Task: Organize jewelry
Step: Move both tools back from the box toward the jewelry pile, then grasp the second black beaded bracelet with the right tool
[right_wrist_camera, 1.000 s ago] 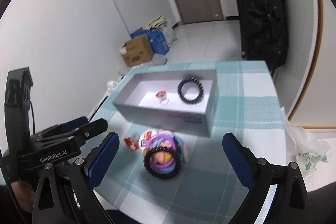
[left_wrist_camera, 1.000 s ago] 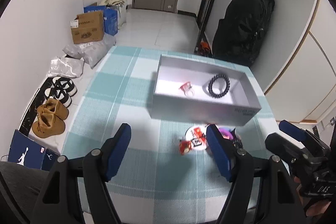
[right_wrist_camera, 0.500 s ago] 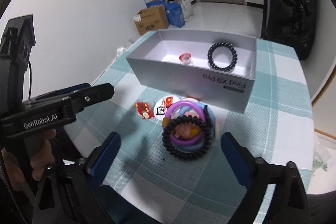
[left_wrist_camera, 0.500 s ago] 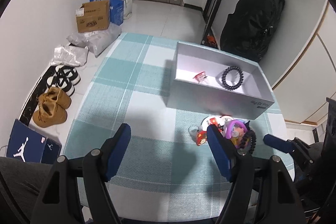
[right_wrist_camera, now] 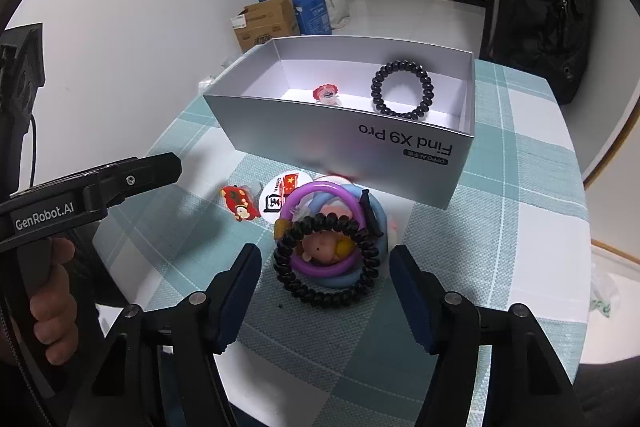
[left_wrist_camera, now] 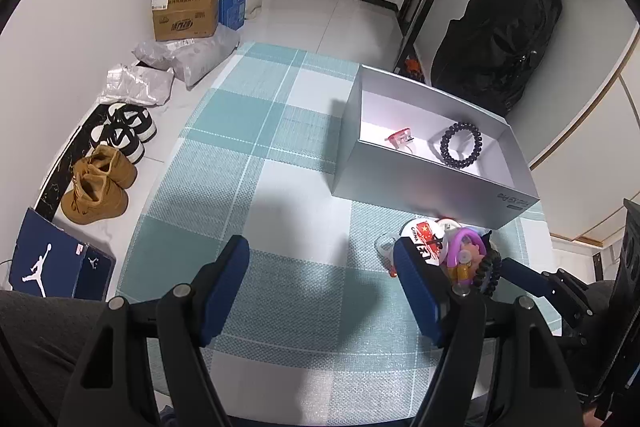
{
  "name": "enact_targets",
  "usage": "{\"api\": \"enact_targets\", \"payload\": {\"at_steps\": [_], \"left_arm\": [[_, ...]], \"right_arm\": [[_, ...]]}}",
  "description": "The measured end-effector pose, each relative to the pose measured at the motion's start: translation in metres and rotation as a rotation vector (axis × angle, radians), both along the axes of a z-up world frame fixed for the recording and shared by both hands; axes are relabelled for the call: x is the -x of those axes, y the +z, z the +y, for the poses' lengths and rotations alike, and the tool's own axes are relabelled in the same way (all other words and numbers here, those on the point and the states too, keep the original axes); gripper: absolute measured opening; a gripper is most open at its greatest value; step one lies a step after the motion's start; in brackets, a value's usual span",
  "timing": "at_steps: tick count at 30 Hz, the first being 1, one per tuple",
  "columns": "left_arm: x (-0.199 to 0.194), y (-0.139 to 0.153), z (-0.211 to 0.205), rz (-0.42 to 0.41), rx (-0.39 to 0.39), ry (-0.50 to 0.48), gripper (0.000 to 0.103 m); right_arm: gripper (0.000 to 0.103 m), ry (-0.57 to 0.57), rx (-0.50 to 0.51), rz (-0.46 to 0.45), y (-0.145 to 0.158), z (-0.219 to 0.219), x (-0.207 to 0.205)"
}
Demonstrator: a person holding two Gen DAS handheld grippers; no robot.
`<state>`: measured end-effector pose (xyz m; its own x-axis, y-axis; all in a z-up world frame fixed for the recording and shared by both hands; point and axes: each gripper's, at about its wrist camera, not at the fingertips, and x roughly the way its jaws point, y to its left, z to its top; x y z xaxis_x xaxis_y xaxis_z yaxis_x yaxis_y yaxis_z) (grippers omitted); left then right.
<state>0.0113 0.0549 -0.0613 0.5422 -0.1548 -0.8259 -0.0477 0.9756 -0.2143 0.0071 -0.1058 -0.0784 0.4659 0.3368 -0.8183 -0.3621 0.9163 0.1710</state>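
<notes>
Right hand-held gripper [right_wrist_camera: 325, 263] lower, closing around black coil bracelet [right_wrist_camera: 326, 259], pile beneath half-hidden.

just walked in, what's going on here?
A person holds a gripper in each hand, sorting jewelry into a grey box. A black bead bracelet and a red ring already lie in it. The right gripper is closing around the black coil band atop the pile in front of the box, pads not touching. The left gripper hangs open beside it.

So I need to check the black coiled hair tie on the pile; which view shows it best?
The right wrist view: the black coiled hair tie lies whole and central. In the left wrist view, the left gripper hides most of it.
</notes>
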Motion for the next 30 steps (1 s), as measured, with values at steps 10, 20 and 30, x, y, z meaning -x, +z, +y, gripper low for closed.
{"api": "enact_targets", "payload": {"at_steps": [10,20,30], "left_arm": [[-0.002,-0.003,0.001,0.017,0.011,-0.001,0.07],[-0.005,-0.009,-0.003,0.044,0.082,-0.048,0.07],[-0.011,-0.016,-0.017,0.069,0.122,-0.115,0.07]], "right_arm": [[0.047,0.019,-0.011,0.006,0.003,0.001,0.004],[0.046,-0.022,-0.105,-0.007,0.018,-0.016,0.003],[0.046,-0.062,-0.162,-0.03,0.027,-0.031,-0.001]]}}
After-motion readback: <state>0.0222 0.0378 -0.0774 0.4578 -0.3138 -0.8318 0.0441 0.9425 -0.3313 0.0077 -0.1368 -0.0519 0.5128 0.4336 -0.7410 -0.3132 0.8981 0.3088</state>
